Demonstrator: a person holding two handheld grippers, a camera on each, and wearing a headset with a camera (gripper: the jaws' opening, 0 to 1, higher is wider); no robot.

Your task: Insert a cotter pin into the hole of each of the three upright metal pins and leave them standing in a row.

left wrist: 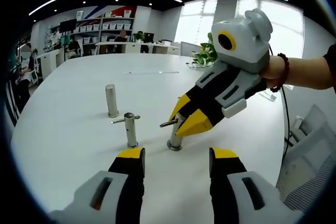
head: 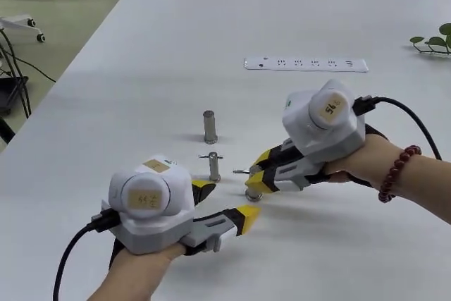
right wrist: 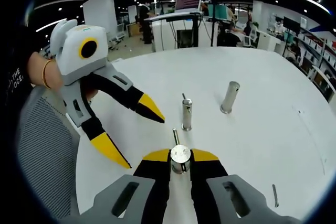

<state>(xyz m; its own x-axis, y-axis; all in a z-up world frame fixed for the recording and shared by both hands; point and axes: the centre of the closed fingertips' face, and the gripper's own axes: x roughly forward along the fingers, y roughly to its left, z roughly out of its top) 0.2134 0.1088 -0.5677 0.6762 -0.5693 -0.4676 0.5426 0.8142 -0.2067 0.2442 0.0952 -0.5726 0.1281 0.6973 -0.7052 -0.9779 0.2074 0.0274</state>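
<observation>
Right gripper view: right gripper is clamped on the top of the near pin, which stands on the table. A cotter pokes out of that pin's side toward the mid pin. It looks only partly in, though how deep is hard to tell.

Risks:
- If the jaws twist or lift on release, the near pin could tip, since its base is small.
- A half-seated cotter could slide out and roll off.
- The left gripper is spread wide with nothing in it, tips just beside the near and mid pins. A careless reach could knock either one.
- The near pin sits off to the right of the line through the other two, so the row probably needs straightening. Dragging it could topple it.

The mid pin already carries its cotter pin. The far pin is upright with nothing in it.

A thin metal piece, possibly a spare cotter, lies apart on the table. The power strip and plant are well away. Nothing blocks the pins except the two grippers crowding each other.
</observation>
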